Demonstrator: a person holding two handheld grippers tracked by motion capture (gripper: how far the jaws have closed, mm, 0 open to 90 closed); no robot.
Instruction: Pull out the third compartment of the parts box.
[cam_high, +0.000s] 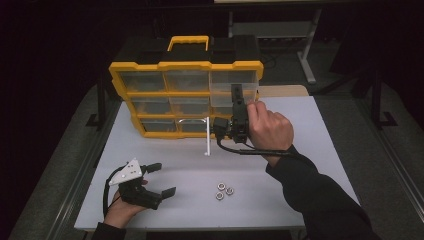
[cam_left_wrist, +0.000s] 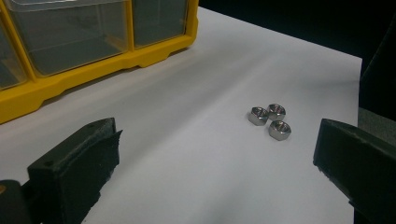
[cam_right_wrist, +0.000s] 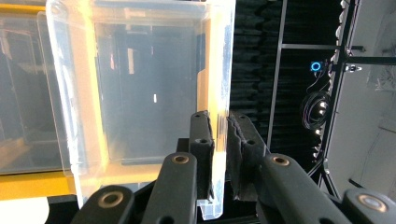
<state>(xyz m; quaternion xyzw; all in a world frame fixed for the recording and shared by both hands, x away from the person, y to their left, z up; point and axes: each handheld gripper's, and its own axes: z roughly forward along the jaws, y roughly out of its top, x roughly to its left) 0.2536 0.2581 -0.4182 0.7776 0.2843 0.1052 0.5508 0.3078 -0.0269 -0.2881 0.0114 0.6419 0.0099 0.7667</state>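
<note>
We see the right gripper (cam_high: 238, 96) clamped on the front wall of a clear plastic drawer (cam_high: 226, 92), which sits partly pulled out of the top right compartment of the yellow organizer (cam_high: 150, 66); in the right gripper view the two black jaws pinch the drawer's (cam_right_wrist: 140, 93) transparent wall between them, one pad on each face, near its corner. The drawer stands directly ahead of that gripper and slightly above the hand (cam_high: 270, 127) that carries it. It is a colourless, see-through box with rounded edges and a thick lip, and we can see nothing lying in it. The organizer is a yellow frame with a black top and a yellow carrying handle, standing at the far side of the white table (cam_high: 310, 150); we count nine compartments in three rows of three, though the bottom right one is hidden behind the right gripper. The left gripper (cam_high: 160, 179) rests low near the table's front left corner, held in the left hand (cam_high: 120, 210), with its jaws wide apart and nothing between them. In the left gripper view its two black pads frame three steel hex nuts (cam_left_wrist: 270, 120) lying together on the table, touching or nearly so, well apart from the organizer. A thin white rod (cam_high: 207, 136) stands upright just in front of the organizer.
</note>
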